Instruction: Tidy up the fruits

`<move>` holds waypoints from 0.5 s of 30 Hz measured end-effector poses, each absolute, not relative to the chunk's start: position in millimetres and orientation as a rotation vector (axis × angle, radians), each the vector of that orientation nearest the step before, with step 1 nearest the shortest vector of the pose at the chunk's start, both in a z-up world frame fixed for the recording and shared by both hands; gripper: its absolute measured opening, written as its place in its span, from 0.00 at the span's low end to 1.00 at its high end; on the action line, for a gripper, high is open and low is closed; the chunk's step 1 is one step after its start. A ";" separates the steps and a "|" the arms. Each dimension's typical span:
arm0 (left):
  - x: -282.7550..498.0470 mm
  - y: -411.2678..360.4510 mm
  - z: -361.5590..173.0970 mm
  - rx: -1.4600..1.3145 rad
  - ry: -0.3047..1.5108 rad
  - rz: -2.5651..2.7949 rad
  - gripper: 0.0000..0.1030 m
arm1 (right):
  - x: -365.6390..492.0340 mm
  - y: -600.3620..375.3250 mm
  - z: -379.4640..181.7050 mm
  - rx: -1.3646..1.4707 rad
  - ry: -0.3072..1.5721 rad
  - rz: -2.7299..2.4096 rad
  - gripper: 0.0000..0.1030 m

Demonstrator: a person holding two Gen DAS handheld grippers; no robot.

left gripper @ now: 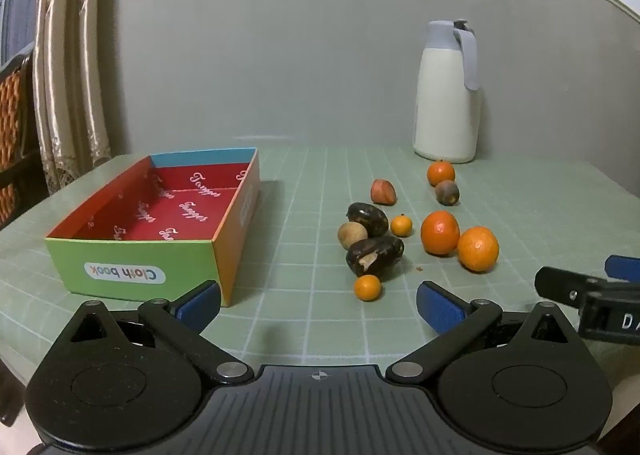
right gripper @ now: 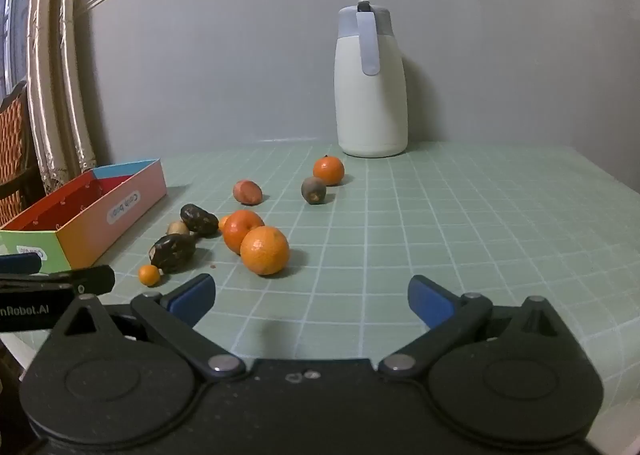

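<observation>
Two grippers released: left gripper (left gripper: pixel 318 305), right gripper (right gripper: pixel 312 297) | box (left gripper: pixel 132 259) label "Cloth book", lining "Tumper"

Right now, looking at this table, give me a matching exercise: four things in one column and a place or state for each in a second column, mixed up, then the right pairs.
Things:
1. Cardboard box
2. White jug
3. Small kumquat
4. Left tongs

Places or states:
A. Standing upright at the back, by the wall
B. Wide open, holding nothing
C. Nothing inside yet, at the left of the table
D. Nearest fruit, just in front of a dark fruit

Pairs: 1-C, 2-A, 3-D, 4-B
</observation>
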State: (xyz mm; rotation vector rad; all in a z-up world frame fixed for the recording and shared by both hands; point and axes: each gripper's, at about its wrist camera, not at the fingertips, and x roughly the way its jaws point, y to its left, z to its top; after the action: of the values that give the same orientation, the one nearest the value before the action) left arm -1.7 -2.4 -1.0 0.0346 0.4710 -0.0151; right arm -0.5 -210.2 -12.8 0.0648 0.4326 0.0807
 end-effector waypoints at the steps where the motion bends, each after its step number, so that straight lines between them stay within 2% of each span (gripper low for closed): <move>1: -2.1 -3.0 -1.1 0.039 0.472 -0.021 1.00 | -0.8 -210.8 -12.7 0.076 0.431 0.085 1.00; 15: 1.8 2.0 -0.8 0.036 0.475 -0.007 1.00 | -0.2 -211.5 -13.2 0.079 0.443 0.086 1.00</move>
State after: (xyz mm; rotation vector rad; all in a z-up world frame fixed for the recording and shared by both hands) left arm 1.8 2.0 -0.8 0.0362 0.4747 -0.0074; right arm -0.2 -211.5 -13.2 0.0789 0.4428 0.0856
